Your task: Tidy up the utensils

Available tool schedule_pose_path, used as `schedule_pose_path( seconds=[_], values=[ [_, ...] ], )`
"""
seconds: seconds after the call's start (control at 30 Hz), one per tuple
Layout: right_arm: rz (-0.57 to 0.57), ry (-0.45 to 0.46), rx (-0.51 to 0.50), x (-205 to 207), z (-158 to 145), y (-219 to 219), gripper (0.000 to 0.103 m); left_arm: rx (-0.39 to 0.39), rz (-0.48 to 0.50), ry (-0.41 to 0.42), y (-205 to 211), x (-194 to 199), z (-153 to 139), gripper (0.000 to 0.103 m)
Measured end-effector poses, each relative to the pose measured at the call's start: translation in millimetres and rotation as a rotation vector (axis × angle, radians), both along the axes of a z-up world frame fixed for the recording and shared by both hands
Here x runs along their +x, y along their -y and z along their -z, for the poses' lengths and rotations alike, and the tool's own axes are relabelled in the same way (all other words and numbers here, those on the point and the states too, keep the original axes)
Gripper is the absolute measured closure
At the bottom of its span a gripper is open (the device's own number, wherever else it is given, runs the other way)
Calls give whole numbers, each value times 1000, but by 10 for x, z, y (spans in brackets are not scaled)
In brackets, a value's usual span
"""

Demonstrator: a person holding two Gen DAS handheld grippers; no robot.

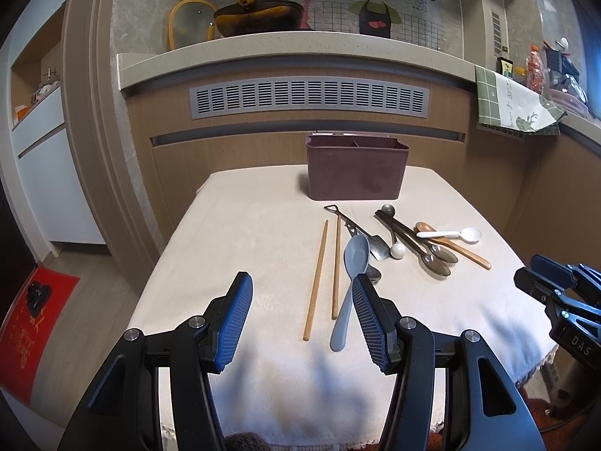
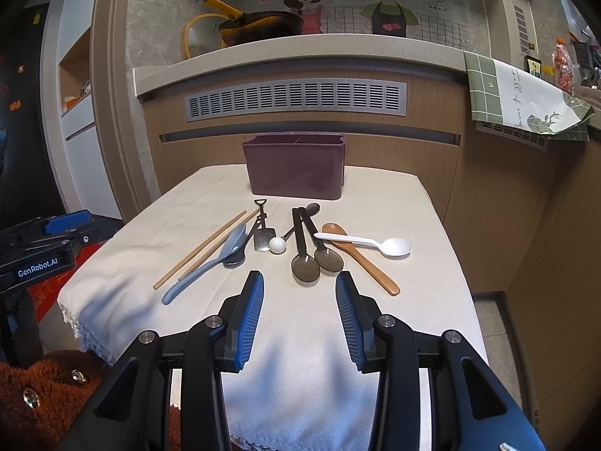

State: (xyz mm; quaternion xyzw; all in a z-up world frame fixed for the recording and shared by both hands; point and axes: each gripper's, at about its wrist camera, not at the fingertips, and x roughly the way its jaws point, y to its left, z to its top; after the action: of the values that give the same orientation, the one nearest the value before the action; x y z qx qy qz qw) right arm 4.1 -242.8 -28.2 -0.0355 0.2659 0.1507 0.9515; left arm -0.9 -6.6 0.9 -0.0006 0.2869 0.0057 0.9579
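Utensils — pair of chopsticks [image 1: 323,270], blue-grey spoon [image 1: 351,274], small shovel-shaped scoop [image 2: 260,231], two dark metal spoons [image 2: 313,259], wooden spoon [image 2: 360,259], white plastic spoon [image 2: 370,244] — all loose on the cloth-covered surface [image 1: 233,233], near the maroon holder [image 1: 356,171] at its far edge; by this layout, sorting not begun. Left gripper [image 1: 302,314] and right gripper [image 2: 299,308]: jaws spread, grasping nothing. Holder's compartments mostly hidden behind its front wall; one further spoon lies half-hidden under the blue-grey spoon.
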Motion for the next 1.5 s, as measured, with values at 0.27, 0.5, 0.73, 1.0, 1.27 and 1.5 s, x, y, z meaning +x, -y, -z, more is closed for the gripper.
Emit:
schedule_pose_path(
  seconds=[0.27, 0.5, 0.73, 1.0, 1.27, 1.5],
  values=[
    [-6, 19, -18, -41, -9, -54, 65, -6, 11, -6, -62, -5, -5, 47],
    [-10, 32, -29, -74, -21, -74, 65, -11, 26, -5, -38, -1, 19, 47],
    [-13, 29, -32, -64, -34, -76, 65, 2, 54, -1, 2, 23, -2, 47],
    [-7, 5, -20, 129, -33, 41, 65, 1, 137, 5, 41, 361, -35, 47],
    [-101, -102, -74, 722, 34, 134, 66, -100, 224, -45, -14, 918, -26, 47],
    [-133, -178, -104, 1211, 179, 71, 68, -138, 240, -106, -42, 1337, 99, 47]
  ],
)
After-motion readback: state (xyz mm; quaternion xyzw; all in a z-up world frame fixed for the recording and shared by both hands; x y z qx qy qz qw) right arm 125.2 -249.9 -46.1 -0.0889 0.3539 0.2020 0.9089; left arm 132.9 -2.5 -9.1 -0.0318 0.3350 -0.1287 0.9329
